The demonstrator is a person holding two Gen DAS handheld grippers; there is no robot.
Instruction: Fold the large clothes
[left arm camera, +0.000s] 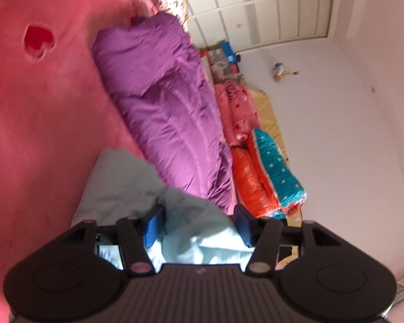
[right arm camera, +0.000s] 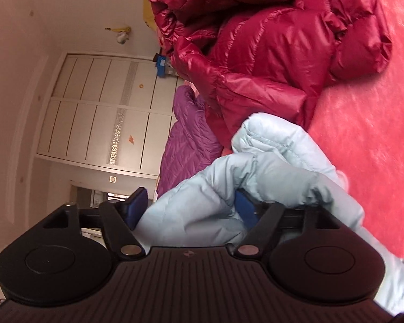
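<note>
1. Left gripper (left arm camera: pixel 199 224) first: jaws parted, blue pads (left arm camera: pixel 154 224) standing off to either side, and the pale blue jacket (left arm camera: pixel 175 215) bunched between them with nothing pinching it.
2. That jacket lies on the pink blanket (left arm camera: pixel 40 121) covering the bed, spreading from under the left gripper up toward the purple jacket (left arm camera: pixel 161 107).
3. The purple one stretches along the bed's far side, touching the pale blue one at its near end.
4. Past it, rolled bedding: a pink quilt (left arm camera: pixel 239 107), then an orange-and-teal roll (left arm camera: pixel 266 172), side by side against the wall.
5. A red heart (left arm camera: pixel 37 40) marks the blanket, well clear of the jackets.
6. Over to the right gripper (right arm camera: pixel 191 207): jaws spread wide, a puffy fold of the pale blue jacket (right arm camera: pixel 269 172) sitting between them and draped over one pad (right arm camera: pixel 245 207); the other pad stands bare, no squeeze.
7. Just beyond that fold, a glossy red jacket (right arm camera: pixel 269 48) is heaped on the blanket (right arm camera: pixel 377 134), its sleeve end near the pale blue fabric.
8. The purple jacket (right arm camera: pixel 188 134) peeks out beside the red one, with a white wardrobe (right arm camera: pixel 99 107) behind.
</note>
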